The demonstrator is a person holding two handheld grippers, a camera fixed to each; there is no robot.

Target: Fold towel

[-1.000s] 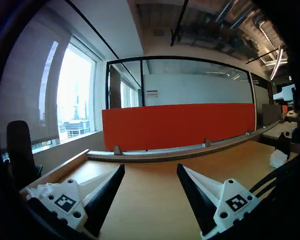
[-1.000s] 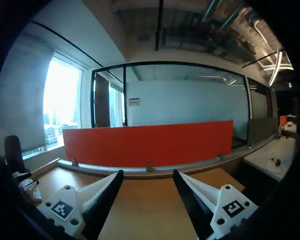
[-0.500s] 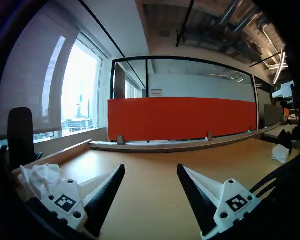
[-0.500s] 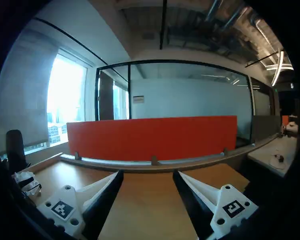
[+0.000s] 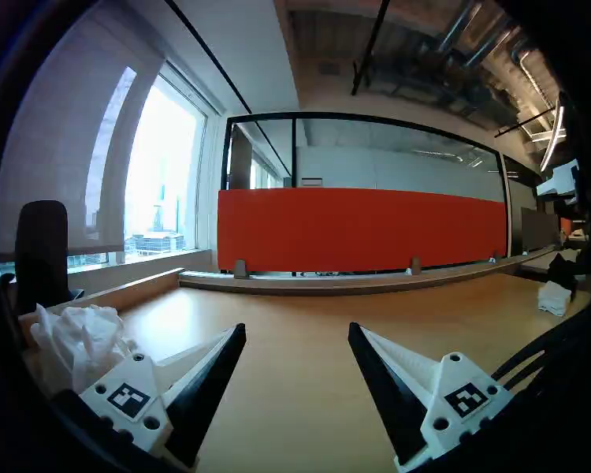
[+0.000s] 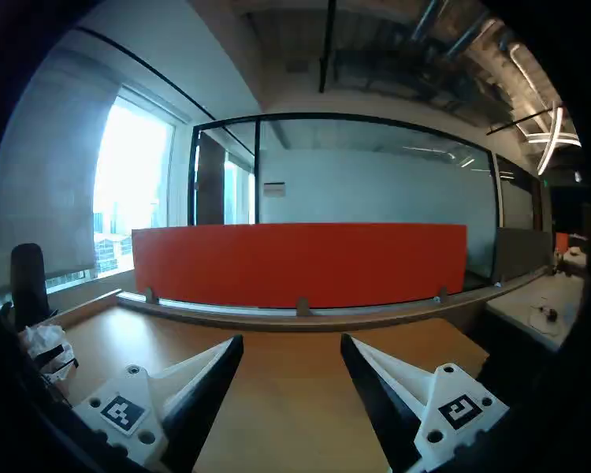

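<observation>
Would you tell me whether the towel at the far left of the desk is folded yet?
Not folded: the towel is a crumpled, bunched heap, no flat layers.

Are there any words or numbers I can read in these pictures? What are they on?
Small white sign on the far wall: too small and blurred to read.
Black-and-white square markers on the white gripper fingers: patterns, no letters.
Nothing else readable.

Below the left gripper (image 5: 295, 325), with its matt white plastic fingers (image 5: 410, 369), the desk (image 5: 453, 307) is smooth, faintly glossy wood; to its left, a crumpled cloth towel (image 5: 79, 340).
</observation>
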